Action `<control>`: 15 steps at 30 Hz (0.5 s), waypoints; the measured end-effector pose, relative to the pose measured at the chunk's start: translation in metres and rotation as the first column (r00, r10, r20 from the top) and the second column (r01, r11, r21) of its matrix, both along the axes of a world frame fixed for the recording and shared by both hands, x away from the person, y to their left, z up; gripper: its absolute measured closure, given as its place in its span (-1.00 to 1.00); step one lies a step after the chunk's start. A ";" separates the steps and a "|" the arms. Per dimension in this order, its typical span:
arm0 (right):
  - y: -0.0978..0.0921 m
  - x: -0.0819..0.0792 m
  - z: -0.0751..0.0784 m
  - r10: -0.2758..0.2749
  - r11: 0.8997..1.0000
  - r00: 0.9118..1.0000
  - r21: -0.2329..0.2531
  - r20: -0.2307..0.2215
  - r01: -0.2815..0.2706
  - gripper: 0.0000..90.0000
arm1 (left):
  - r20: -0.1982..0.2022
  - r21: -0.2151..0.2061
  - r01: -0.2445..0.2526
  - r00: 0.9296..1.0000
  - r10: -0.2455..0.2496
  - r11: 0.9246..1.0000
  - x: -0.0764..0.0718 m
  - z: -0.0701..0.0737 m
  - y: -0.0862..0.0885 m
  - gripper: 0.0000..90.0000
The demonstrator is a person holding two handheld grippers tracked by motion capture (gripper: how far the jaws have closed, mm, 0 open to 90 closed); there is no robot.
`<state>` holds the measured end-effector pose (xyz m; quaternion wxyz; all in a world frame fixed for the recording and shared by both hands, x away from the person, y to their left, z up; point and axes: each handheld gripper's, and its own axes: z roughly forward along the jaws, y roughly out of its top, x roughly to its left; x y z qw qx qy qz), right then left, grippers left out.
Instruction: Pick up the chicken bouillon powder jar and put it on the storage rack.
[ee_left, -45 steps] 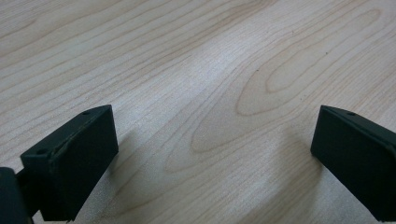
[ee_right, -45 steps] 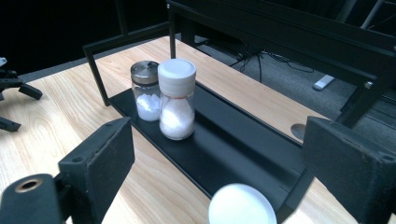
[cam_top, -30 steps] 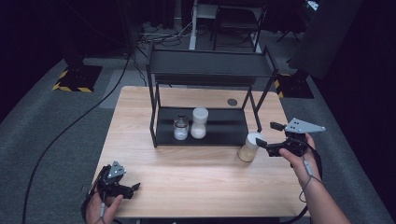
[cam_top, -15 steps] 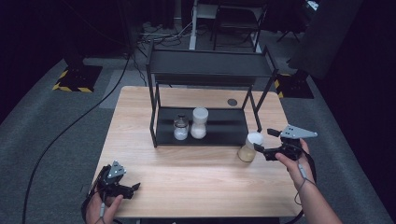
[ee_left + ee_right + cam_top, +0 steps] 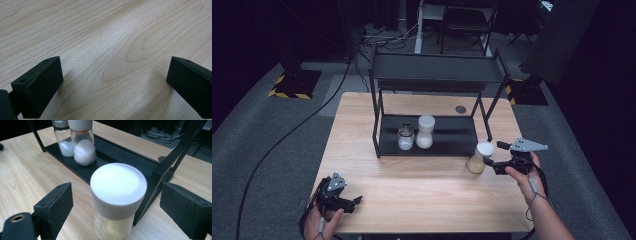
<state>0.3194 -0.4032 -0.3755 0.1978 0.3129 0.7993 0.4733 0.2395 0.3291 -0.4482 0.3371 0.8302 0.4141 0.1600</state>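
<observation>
The white-capped jar (image 5: pixel 117 202) of pale yellowish grains stands upright on the wooden counter (image 5: pixel 412 190), just in front of the black rack's (image 5: pixel 437 75) right front leg and outside its lower shelf. In the high view the same jar (image 5: pixel 479 157) sits near the counter's right side, just beside the rack's bottom tray.

The right gripper (image 5: pixel 496 156) comes at it from the right, released, its black jaws spread wide. In the right gripper view the jar stands between the two jaws with clear air on either side, so neither one touches it. The person's right hand (image 5: pixel 523 167) holds the gripper low over the counter, the grey three-cornered plate riding on top and a cable trailing back along the forearm.

On the rack's lower shelf, well to the left of the jar, two more containers stand close together: a short glass jar (image 5: pixel 406 137) with a dark metal lid and white powder in the bottom, and a taller white-capped shaker (image 5: pixel 425 132) also part full of white grains. The rack's upper shelf is a flat dark board. A small dark round disc (image 5: pixel 460 109) lies on the counter behind the rack.

Far off at the near left corner, the left gripper (image 5: pixel 354 201) rests in the person's left hand (image 5: pixel 324 220), also released, jaws wide apart over bare wood grain.
</observation>
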 end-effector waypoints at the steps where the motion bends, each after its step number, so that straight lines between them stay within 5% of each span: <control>1: 0.000 0.001 -0.001 0.001 1.000 1.000 0.000 -0.002 -0.001 -0.74 | 0.000 0.000 0.000 1.000 0.000 1.000 0.000 0.000 0.000 -1.00; 15: 0.005 0.014 -0.012 0.014 1.000 1.000 -0.012 -0.016 -0.014 -0.65 | 0.000 0.000 0.000 1.000 0.000 1.000 0.000 0.000 0.000 -1.00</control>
